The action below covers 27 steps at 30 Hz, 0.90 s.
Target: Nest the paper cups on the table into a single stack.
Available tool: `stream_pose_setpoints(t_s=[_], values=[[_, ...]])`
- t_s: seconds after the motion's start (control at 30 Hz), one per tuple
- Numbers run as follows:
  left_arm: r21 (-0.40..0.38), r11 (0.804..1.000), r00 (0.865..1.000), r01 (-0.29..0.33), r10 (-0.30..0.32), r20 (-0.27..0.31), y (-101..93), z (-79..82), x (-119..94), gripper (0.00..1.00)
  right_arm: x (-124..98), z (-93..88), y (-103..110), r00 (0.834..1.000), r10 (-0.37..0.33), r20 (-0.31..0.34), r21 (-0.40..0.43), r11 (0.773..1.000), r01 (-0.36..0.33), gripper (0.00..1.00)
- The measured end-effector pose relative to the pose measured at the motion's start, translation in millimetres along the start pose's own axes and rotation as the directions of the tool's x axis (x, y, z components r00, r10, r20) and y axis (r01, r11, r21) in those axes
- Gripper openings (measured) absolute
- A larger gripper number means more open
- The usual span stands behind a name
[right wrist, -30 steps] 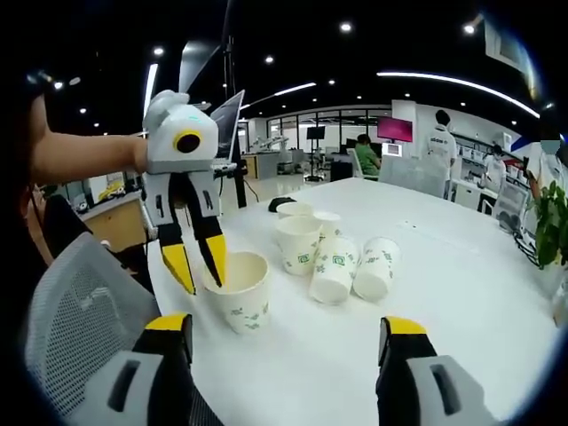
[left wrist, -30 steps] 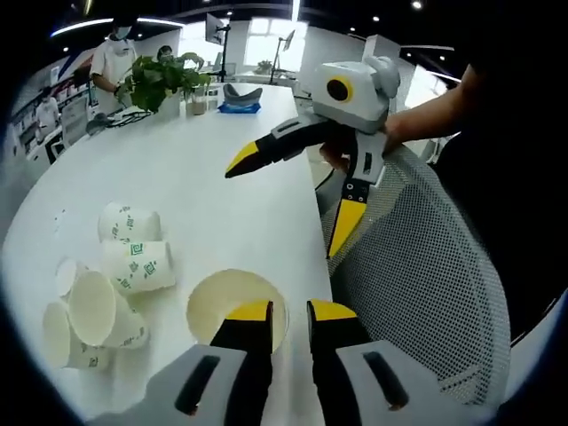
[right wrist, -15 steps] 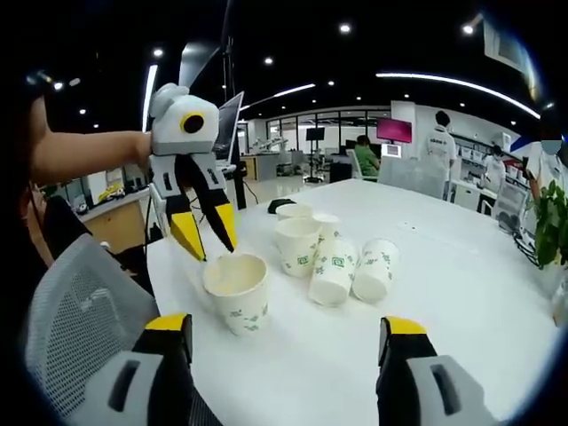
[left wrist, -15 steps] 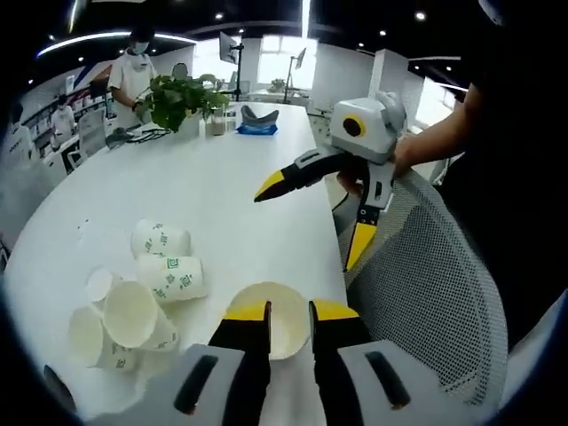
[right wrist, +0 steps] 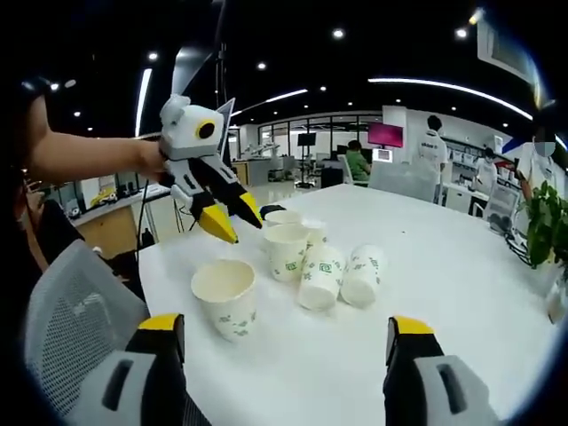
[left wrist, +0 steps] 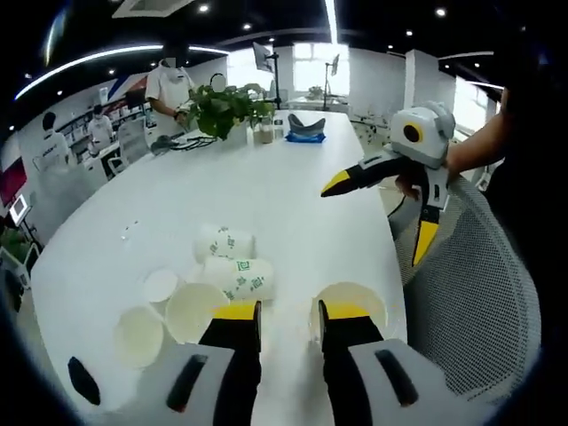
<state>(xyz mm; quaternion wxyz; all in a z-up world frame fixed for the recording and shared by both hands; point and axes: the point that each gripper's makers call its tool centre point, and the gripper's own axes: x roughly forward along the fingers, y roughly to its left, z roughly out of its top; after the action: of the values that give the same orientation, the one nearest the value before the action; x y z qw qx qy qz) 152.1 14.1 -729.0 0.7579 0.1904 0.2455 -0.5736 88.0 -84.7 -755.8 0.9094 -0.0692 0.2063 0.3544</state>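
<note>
While the upright cup (right wrist: pixel 224 297) is left standing alone beside the cluster of cups (right wrist: pixel 315 264), the left gripper (right wrist: pixel 229 216), jaws narrowly parted and empty, is held nearer than the wide-open right gripper (right wrist: pixel 286 342).

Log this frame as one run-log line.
left gripper: empty, above table | right gripper: open, empty | lone cup: upright, apart | cup cluster: unstacked

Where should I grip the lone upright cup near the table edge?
Pinch the rim of the upright cup from above, one jaw inside its open mouth, one outside. It stands apart from the cup cluster, so the left gripper, just above, probably has room.
</note>
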Motion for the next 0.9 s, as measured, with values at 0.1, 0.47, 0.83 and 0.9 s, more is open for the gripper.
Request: stream_pose_setpoints(t_s=[0.1, 0.47, 0.83, 0.9], values=[[-0.009, 0.999, 0.999, -0.045, 0.045, -0.006, 14.4, -2.8, 2, 0.25, 0, -0.2, -1, 1.0, -0.006, -0.003, 0.003, 1.0, 0.006, 0.98], [-0.04, 0.993, 0.993, -0.11, 0.108, -0.053, 49.0, -22.0, 8, 0.22, -1, -0.6, -3, 1.0, -0.017, -0.007, 0.012, 1.0, 0.017, 1.0], [-0.06, 0.993, 0.992, -0.102, 0.097, -0.077, 53.0, -30.8, 21, 0.17, -2, 0.0, -4, 1.0, -0.022, -0.004, 0.018, 1.0, 0.022, 0.99], [-0.056, 0.994, 0.993, -0.093, 0.088, -0.083, 51.0, -31.3, 23, 0.16, -2, 0.0, -4, 1.0, -0.023, -0.006, 0.018, 1.0, 0.023, 0.99]])
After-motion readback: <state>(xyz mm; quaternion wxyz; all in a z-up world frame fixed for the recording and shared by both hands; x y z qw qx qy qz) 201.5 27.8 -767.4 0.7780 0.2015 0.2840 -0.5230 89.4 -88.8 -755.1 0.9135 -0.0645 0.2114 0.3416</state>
